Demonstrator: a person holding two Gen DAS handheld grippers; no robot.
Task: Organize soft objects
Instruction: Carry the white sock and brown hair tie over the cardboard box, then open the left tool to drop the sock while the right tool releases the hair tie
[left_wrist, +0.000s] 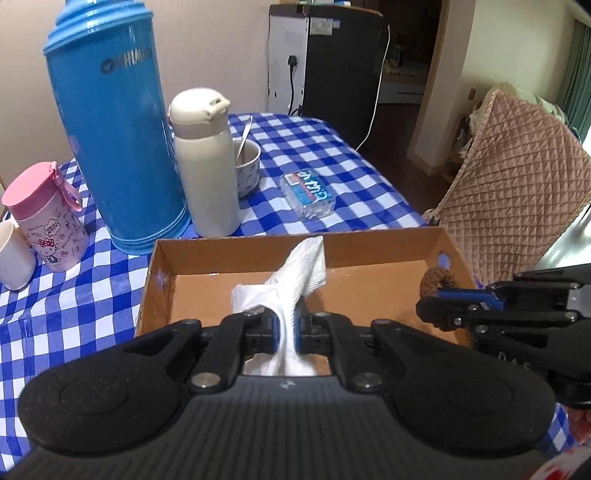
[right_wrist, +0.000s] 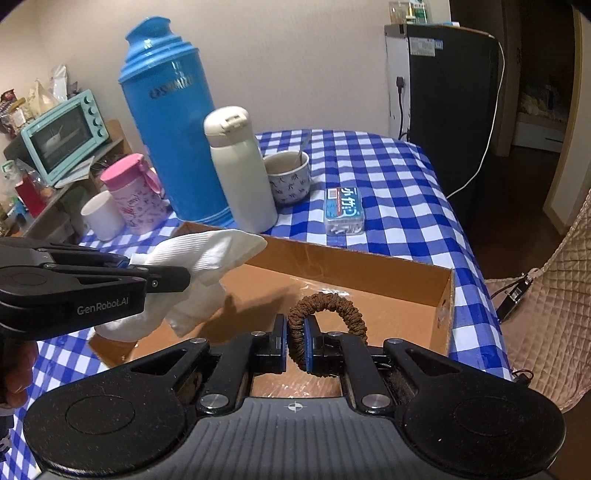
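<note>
A white sock (left_wrist: 295, 280) hangs pinched in my left gripper (left_wrist: 287, 328), which is shut on it above the open cardboard box (left_wrist: 236, 251). From the right wrist view the sock (right_wrist: 207, 254) droops over the box's left side, with the left gripper (right_wrist: 166, 280) reaching in from the left. My right gripper (right_wrist: 295, 347) is shut on a brown hair scrunchie (right_wrist: 328, 306), held over the box (right_wrist: 369, 266) interior. In the left wrist view the scrunchie (left_wrist: 436, 282) and right gripper (left_wrist: 428, 302) sit at the box's right side. The box floor is bare brown card.
On the blue checked tablecloth (left_wrist: 332, 155) behind the box stand a tall blue thermos (left_wrist: 110, 140), a cream bottle (left_wrist: 207, 162), a bowl with spoon (left_wrist: 249, 162), a pink bottle (left_wrist: 44, 218), a white cup (left_wrist: 11, 254) and a clear plastic pack (left_wrist: 308, 197). A quilted chair (left_wrist: 517, 177) stands right.
</note>
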